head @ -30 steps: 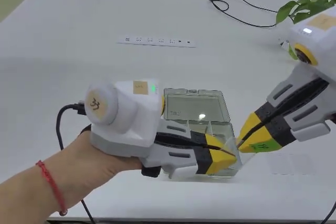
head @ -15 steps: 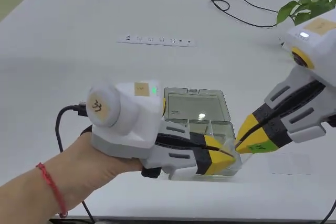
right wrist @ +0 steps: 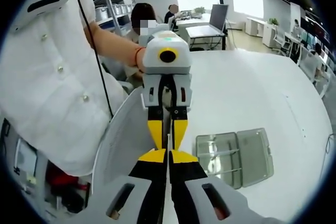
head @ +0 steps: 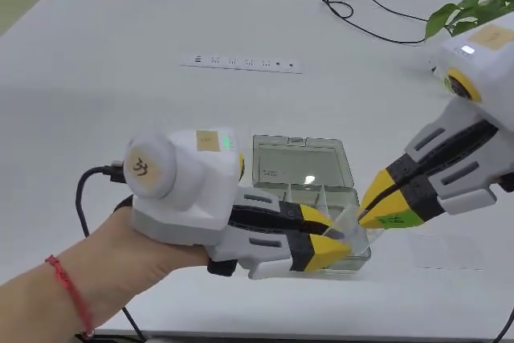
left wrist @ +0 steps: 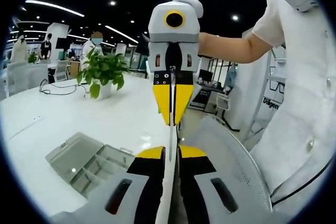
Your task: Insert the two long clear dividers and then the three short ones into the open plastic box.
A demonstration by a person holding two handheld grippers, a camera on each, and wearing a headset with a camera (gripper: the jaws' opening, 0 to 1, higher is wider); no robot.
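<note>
The open clear plastic box point(head: 321, 192) sits near the table's front edge, its lid point(head: 301, 162) lying flat behind it. Clear dividers stand inside it. My left gripper point(head: 341, 240) and right gripper point(head: 361, 213) meet tip to tip above the box's near right corner. Both are shut on one small clear divider point(head: 351, 224) held between them. In the left gripper view the divider point(left wrist: 170, 139) is edge-on between my left gripper point(left wrist: 169, 153) and the facing right gripper point(left wrist: 171, 121), with the box point(left wrist: 100, 163) lower left. The right gripper view has the box point(right wrist: 220, 153) to the right.
A white power strip point(head: 241, 63) lies mid-table, with a black cable point(head: 361, 18) and a green plant point(head: 470, 10) at the far right. A faint clear rectangle point(head: 446, 253) lies on the table right of the box. The table's front edge is close below the box.
The left gripper has drifted slightly left and toward the front edge. Both grippers stay shut on the divider over the box's near right corner.
</note>
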